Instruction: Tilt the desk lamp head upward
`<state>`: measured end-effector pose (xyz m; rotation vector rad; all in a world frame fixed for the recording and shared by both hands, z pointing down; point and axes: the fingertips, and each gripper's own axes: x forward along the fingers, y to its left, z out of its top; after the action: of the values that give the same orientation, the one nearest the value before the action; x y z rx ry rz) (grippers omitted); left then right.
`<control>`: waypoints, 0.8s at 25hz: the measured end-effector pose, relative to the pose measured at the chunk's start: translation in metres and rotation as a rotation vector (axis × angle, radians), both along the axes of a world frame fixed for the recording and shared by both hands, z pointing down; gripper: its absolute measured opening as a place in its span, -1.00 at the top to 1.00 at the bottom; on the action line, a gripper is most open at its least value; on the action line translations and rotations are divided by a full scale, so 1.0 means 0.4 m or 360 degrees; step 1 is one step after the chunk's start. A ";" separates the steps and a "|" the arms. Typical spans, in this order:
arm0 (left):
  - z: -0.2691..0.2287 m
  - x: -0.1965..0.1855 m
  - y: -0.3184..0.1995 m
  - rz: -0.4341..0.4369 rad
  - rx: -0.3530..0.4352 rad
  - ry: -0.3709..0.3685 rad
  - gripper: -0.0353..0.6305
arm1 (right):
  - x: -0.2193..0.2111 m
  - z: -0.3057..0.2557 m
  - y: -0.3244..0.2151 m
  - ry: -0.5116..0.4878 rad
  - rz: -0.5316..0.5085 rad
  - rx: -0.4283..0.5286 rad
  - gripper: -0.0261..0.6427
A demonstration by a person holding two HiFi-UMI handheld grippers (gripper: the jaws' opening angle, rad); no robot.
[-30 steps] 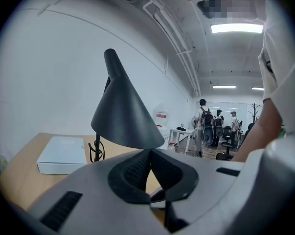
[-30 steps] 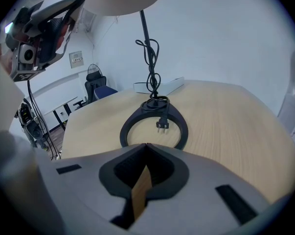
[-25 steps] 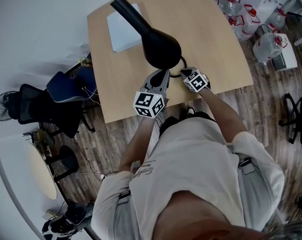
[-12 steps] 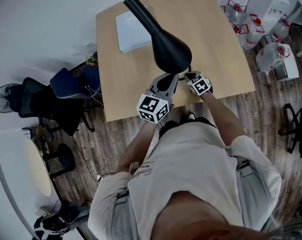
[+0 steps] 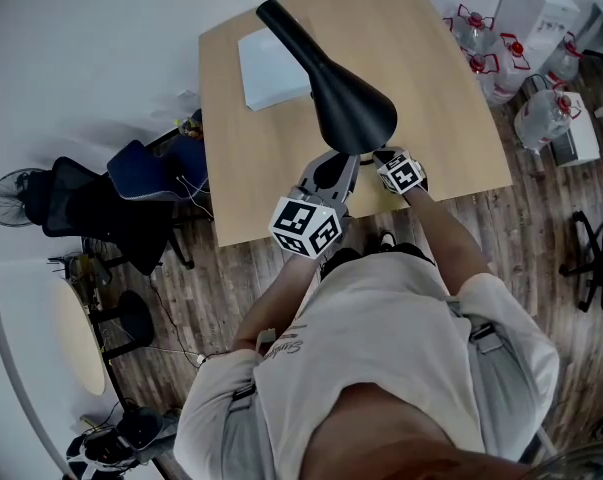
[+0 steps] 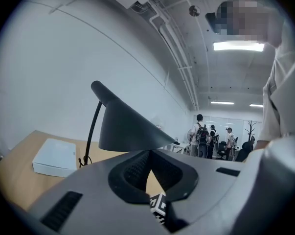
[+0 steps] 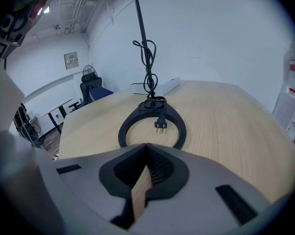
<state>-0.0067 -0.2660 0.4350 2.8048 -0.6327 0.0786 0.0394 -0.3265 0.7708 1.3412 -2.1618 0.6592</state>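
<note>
One black desk lamp fills the middle of what we see. Its cone-shaped head (image 5: 333,93) hangs above the ring base (image 7: 123,131) with its mouth facing down at the table. Its long axis runs from the narrow tip, beyond the base and to the left, down to the wide rim, which sits over the base on our side. In the left gripper view that rim looks close to level. A thin stem (image 7: 140,18) rises from the far edge of the base.

The base rests on a wooden table (image 5: 441,88), near its front edge. Off the table, well left of the base, stand dark office chairs (image 5: 131,183). Well to the right of the base and beyond it, water bottles (image 5: 481,33) sit on the floor. A flat white box (image 5: 271,68) lies on the table beyond the base, to the left of the stem. The cord (image 7: 149,77) is wound round the stem just above the base, and its plug (image 7: 160,125) lies inside the ring.

We reach both forearms forward. Our left gripper (image 6: 150,152) tilts upward above the base, its tips pressed together with nothing between them, right under the near rim of the head. We cannot tell whether they touch it. Our right gripper (image 7: 146,144) lies low over the table on the near side of the base, tips likewise together and holding nothing.
</note>
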 end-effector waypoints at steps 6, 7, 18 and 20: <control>-0.031 -0.003 0.007 0.0027 0.0072 -0.0014 0.85 | 0.001 0.002 -0.001 0.0003 0.0009 0.0005 0.94; -0.042 -0.003 0.012 0.0033 0.0097 -0.0008 0.85 | 0.001 0.001 -0.002 -0.0002 0.0013 0.0001 0.94; -0.146 0.004 0.036 0.0062 0.0165 0.0085 0.85 | 0.000 -0.001 -0.001 -0.0060 0.0044 -0.0025 0.94; -0.155 0.002 0.035 0.0064 0.0154 0.0095 0.85 | -0.001 -0.002 -0.003 -0.0053 0.0052 -0.0036 0.94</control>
<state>-0.0060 -0.2519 0.3732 2.9013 -0.5814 -0.0291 0.0391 -0.3277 0.7702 1.3657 -2.1564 0.7211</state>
